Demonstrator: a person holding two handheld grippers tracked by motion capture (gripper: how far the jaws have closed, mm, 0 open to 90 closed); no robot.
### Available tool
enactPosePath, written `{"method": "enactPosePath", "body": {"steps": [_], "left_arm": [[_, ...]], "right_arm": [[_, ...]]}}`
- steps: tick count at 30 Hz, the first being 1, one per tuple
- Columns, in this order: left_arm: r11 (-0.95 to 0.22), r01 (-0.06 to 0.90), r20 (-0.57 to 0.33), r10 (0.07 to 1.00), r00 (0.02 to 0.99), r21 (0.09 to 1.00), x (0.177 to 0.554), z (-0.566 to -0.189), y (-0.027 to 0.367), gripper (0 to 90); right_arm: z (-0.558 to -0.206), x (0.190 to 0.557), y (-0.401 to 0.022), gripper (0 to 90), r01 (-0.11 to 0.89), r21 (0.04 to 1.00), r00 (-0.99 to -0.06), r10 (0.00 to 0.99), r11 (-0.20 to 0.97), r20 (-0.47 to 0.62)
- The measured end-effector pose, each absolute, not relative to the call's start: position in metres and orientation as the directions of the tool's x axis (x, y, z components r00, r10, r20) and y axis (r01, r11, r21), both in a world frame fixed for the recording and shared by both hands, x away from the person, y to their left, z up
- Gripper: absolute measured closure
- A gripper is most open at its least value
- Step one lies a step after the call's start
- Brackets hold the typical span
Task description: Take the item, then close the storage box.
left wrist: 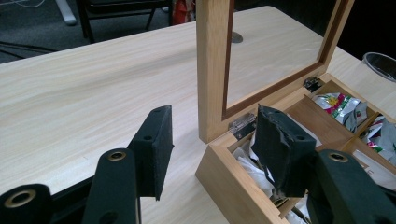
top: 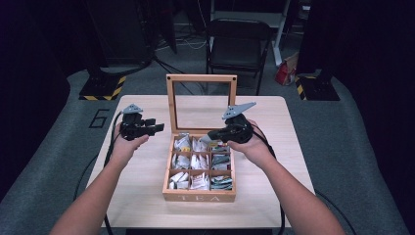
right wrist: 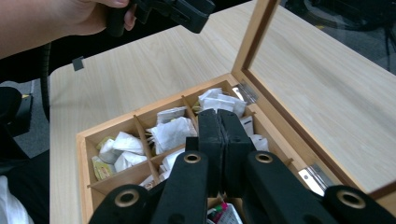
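Wooden tea box (top: 199, 196) sits mid-tabletop (top: 147, 181), glass lid (top: 201, 79) upright; right tongs (right wrist: 219, 123) pressed together, empty, above its back compartments of tea bags (right wrist: 172, 130); left tongs (left wrist: 212, 149) apart, straddling the box's back corner

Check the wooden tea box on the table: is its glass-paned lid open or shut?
Open. The wooden tea box has its glass-paned lid standing upright on its rear hinges, leaving the compartments of tea bags uncovered.
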State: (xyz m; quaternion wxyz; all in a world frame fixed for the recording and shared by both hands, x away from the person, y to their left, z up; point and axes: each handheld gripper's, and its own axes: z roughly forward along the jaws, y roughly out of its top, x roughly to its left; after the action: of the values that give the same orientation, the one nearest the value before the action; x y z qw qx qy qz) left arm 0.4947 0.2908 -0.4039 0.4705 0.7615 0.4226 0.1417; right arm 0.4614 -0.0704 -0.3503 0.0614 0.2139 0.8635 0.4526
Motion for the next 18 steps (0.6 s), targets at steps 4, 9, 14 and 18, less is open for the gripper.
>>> {"method": "enactPosePath", "body": {"steps": [4,9,14,18], "left_arm": [[-0.205,0.511,-0.179,0.776,0.604,0.835,0.495,-0.405,0.29,46.9],[-0.21,0.511,-0.176,0.775,0.606,0.833,0.496,-0.406,0.29,46.9],[-0.206,0.513,-0.18,0.776,0.605,0.833,0.495,-0.406,0.289,46.9],[-0.212,0.508,-0.172,0.776,0.607,0.835,0.495,-0.406,0.29,46.9]], "right_arm": [[-0.349,0.463,-0.075,89.2,0.327,0.807,-0.892,0.443,0.491,0.092],[-0.348,0.465,-0.083,89.2,0.338,0.81,-0.879,0.467,0.479,0.091],[-0.348,0.467,-0.094,89.1,0.348,0.812,-0.865,0.494,0.468,0.085],[-0.349,0.47,-0.102,89.1,0.363,0.812,-0.85,0.519,0.457,0.089]]}}
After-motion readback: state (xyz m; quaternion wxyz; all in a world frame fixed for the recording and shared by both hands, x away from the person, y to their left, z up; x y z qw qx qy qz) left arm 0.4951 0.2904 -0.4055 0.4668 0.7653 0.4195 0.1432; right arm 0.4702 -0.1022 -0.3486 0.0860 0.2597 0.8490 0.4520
